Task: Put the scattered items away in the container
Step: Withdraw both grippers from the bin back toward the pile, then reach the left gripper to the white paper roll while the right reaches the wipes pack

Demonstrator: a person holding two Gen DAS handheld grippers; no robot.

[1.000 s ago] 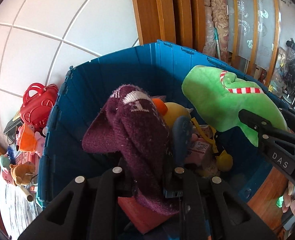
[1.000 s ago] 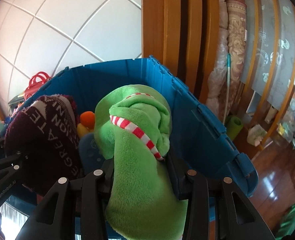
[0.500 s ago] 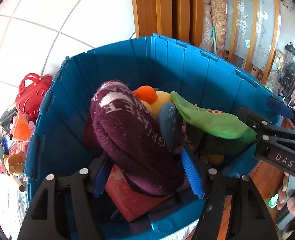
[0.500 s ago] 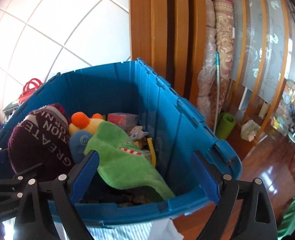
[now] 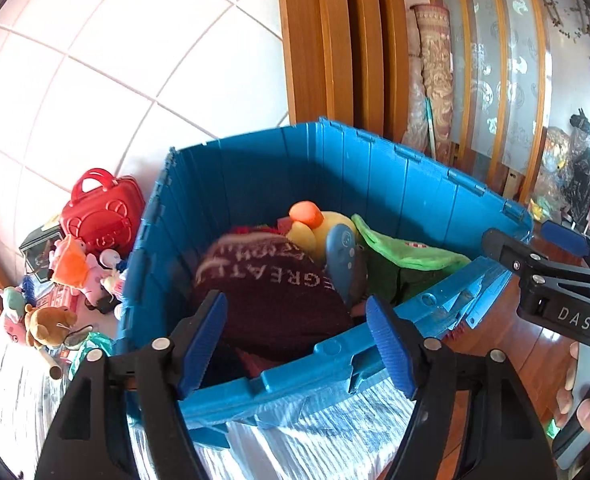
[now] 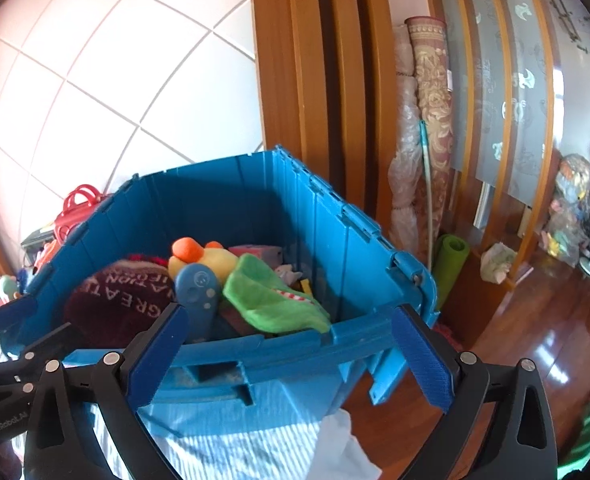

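A blue plastic crate (image 5: 375,176) (image 6: 335,248) stands on a striped cloth. Inside lie a maroon knit hat with white letters (image 5: 271,292) (image 6: 123,300), a green plush cloth with a red-white stripe (image 5: 407,252) (image 6: 271,300), a yellow duck with orange beak (image 5: 315,224) (image 6: 203,256) and a blue handle-shaped toy (image 5: 341,256) (image 6: 197,288). My left gripper (image 5: 295,340) is open and empty, just outside the crate's near rim. My right gripper (image 6: 287,352) is open and empty, also before the near rim; it shows at the right of the left wrist view (image 5: 551,276).
Left of the crate lie a red toy case (image 5: 101,212), an orange-pink plush (image 5: 75,268), a brown teddy (image 5: 49,320) and small items. Behind are a tiled wall, wooden door frames, rolled rugs (image 6: 431,120) and a green mat roll (image 6: 449,268). Wooden floor to the right.
Both grippers opened and let go: the hat and the green plush dropped into the crate. Both grippers have since pulled back and up, outside the near rim.
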